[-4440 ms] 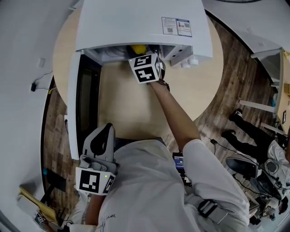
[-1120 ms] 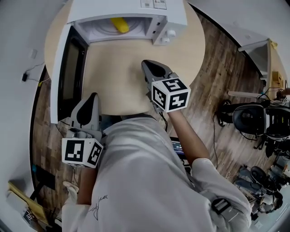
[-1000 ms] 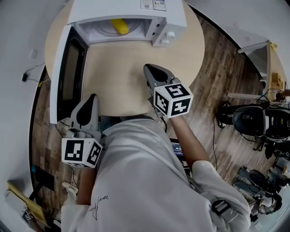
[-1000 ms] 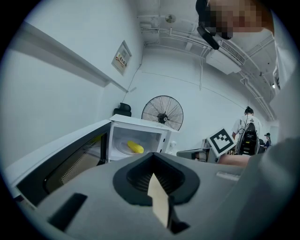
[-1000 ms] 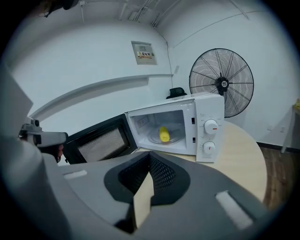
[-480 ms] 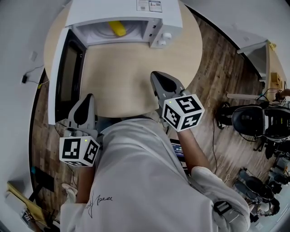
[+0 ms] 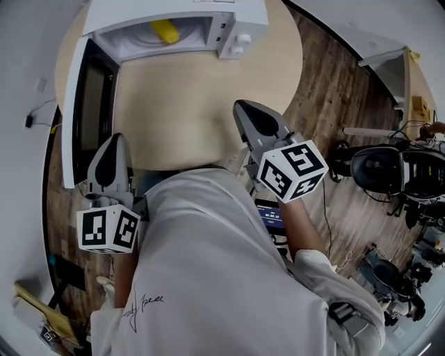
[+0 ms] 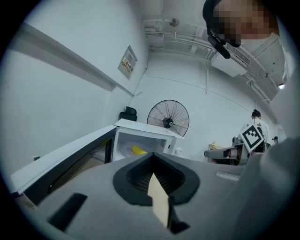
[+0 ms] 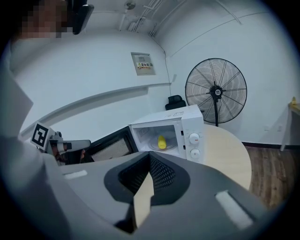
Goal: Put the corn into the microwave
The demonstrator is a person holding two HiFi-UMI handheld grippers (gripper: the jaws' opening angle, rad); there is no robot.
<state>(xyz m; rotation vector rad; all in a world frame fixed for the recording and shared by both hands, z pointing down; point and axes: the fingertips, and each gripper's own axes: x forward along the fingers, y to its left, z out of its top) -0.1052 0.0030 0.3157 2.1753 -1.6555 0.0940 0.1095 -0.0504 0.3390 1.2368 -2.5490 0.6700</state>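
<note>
Right hand-held gripper [image 7: 247,111] withdrew; corn [image 7: 165,31] lies slantwise inside microwave [image 7: 245,15].

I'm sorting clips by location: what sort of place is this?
Probably a lab or workshop, not a kitchen: a white microwave on a round wooden table, a large black pedestal fan, bare white walls.

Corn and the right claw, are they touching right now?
Apart. The head view shows the corn lying inside the open microwave, while the right claw, shut, hangs across the table from it, bare tabletop between.
</note>
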